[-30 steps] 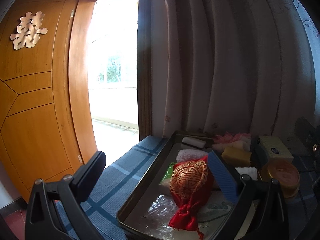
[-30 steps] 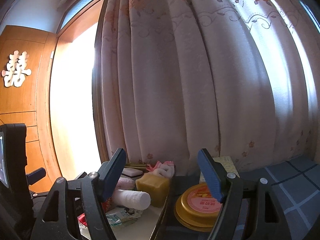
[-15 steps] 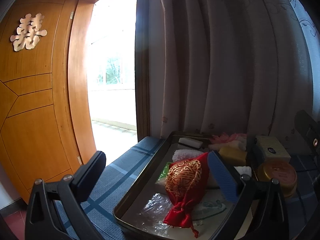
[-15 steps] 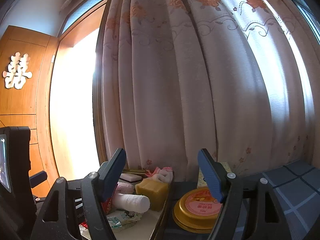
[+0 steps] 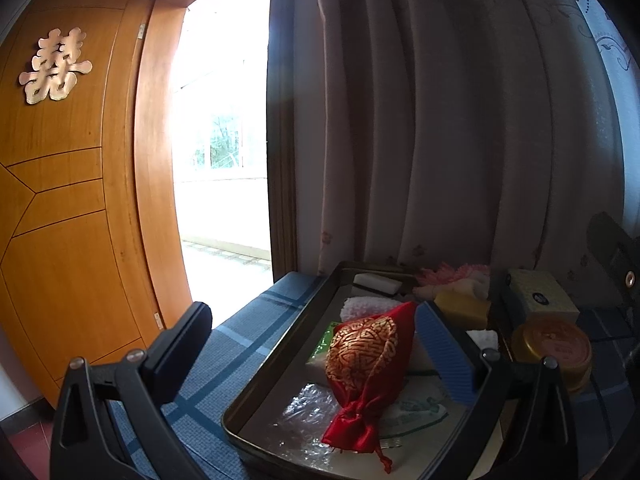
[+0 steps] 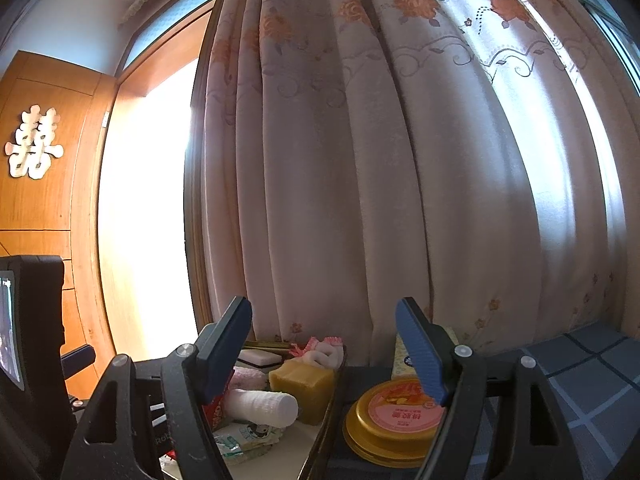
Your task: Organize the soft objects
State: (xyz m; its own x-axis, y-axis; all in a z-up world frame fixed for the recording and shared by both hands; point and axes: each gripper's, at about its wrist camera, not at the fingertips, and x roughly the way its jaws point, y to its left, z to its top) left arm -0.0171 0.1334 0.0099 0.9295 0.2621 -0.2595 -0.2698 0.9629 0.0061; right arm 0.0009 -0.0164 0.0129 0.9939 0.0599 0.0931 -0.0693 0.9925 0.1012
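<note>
Tray (image 5: pixel 276 376) sits on blue checked cloth ahead of both grippers. Left gripper (image 5: pixel 312 344): jaws spread wide, nothing gripped; red-and-gold drawstring pouch (image 5: pixel 368 364) lies in the tray just inside its right finger. Right gripper (image 6: pixel 324 344): jaws wide, empty; yellow sponge block (image 6: pixel 304 384) and white rolled cloth (image 6: pixel 262 402) lie low between its fingers, round gold tin (image 6: pixel 394 420) under the right one, outside the tray.

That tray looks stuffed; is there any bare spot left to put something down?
The blue checked cloth left of the tray lies bare. Inside, only the near strip beside the red pouch is low clutter; the far end around the yellow block is crowded.
</note>
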